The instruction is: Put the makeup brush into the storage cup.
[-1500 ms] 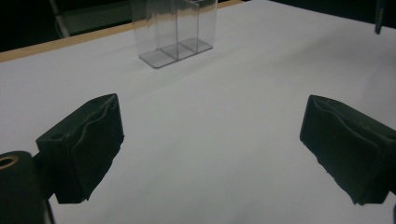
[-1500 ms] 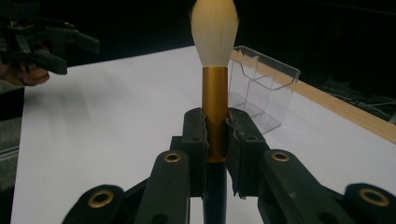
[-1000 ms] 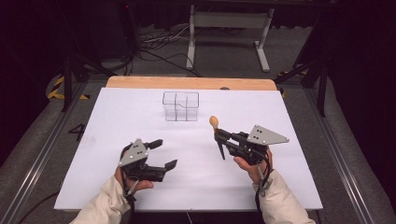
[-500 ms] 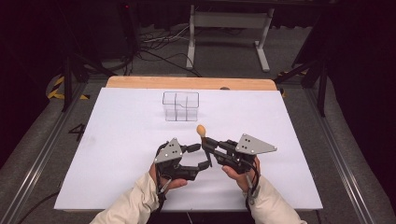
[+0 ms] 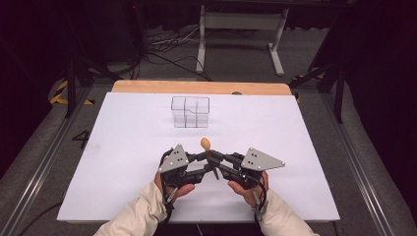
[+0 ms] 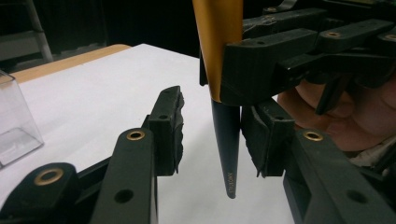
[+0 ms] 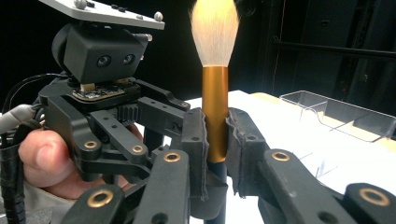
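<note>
High view: right gripper (image 5: 215,158) and left gripper (image 5: 209,166) meet near the table (image 5: 123,147)'s 6 o'clock edge, the makeup brush (image 5: 205,144) upright between them; clear organizer (image 5: 190,111) stands toward 12 o'clock. Left gripper view: black tapered handle (image 6: 226,144) hangs between the left jaws, which have just been closing; a gap remains at the 9 o'clock pad. Right gripper view: right jaws clamp the gold ferrule (image 7: 215,112); pale bristles (image 7: 214,30) fan at 12 o'clock.
</note>
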